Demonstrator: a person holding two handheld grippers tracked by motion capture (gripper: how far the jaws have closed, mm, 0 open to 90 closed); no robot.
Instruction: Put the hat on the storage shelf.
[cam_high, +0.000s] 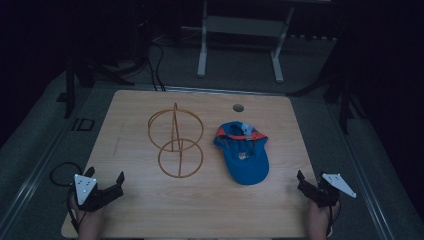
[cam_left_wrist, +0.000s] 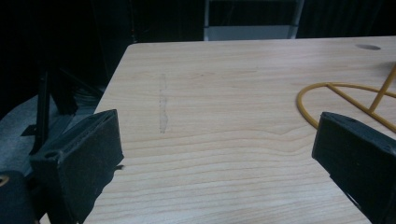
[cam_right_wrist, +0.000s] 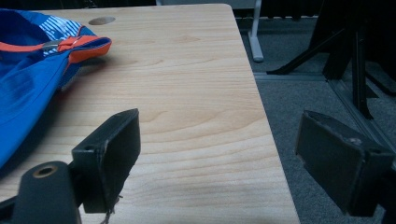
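A yellow wire stand (cam_high: 176, 145), made of two rings joined by a thin post, sits left of the middle of the wooden table (cam_high: 150, 210). Its near ring (cam_left_wrist: 336, 93) shows ahead and to the right in the left gripper view. To its right lies a blue cap (cam_high: 243, 155) with orange trim, brim toward me; its edge (cam_right_wrist: 28, 84) is at the left of the right gripper view. My left gripper (cam_high: 106, 176) (cam_left_wrist: 219, 140) rests open at the front left corner, jaws wide with nothing between them. At the front right edge my right gripper (cam_high: 310, 179) (cam_right_wrist: 224, 144) is open too, and nothing is in it.
A round cable hole (cam_high: 238, 107) sits near the table's far edge. Beyond the table stands a white-legged frame (cam_high: 240, 30), with cables (cam_high: 155, 65) on the grey floor. Dark stand legs (cam_right_wrist: 345, 51) rise right of the table edge.
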